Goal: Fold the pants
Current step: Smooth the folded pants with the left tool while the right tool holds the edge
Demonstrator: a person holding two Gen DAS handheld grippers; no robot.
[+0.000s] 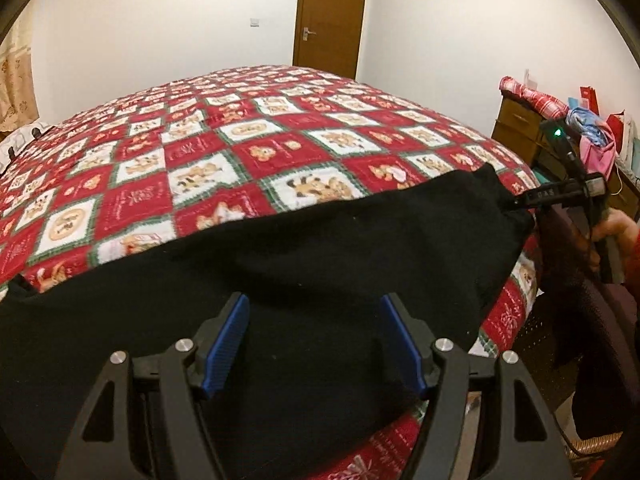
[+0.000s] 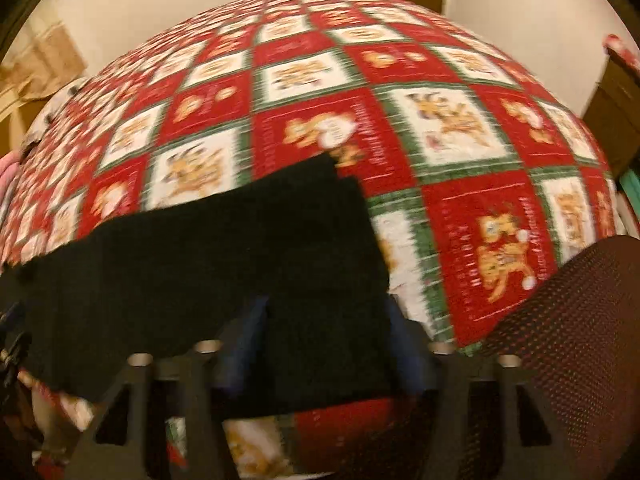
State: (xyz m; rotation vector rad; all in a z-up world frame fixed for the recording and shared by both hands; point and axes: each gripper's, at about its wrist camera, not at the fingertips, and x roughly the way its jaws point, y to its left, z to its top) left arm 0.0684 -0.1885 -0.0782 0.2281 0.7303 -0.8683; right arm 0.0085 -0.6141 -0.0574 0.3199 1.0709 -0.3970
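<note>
The black pants [image 1: 280,264] lie spread in a long strip across the near edge of the bed, on the red and white blanket [image 1: 200,152]. They look soft and floppy, light too, so they would bend and sag wherever they are lifted (no stiff parts show).

The left claw [image 1: 314,340] is wide apart, its blue pads [image 1: 230,344] hanging over the cloth and holding nothing. The right claw [image 2: 324,344] looks apart too, over one end of the pants, though that picture is blurry.

Good places to pinch are probably the two end corners, so the cloth stays flat while it folds.
</note>
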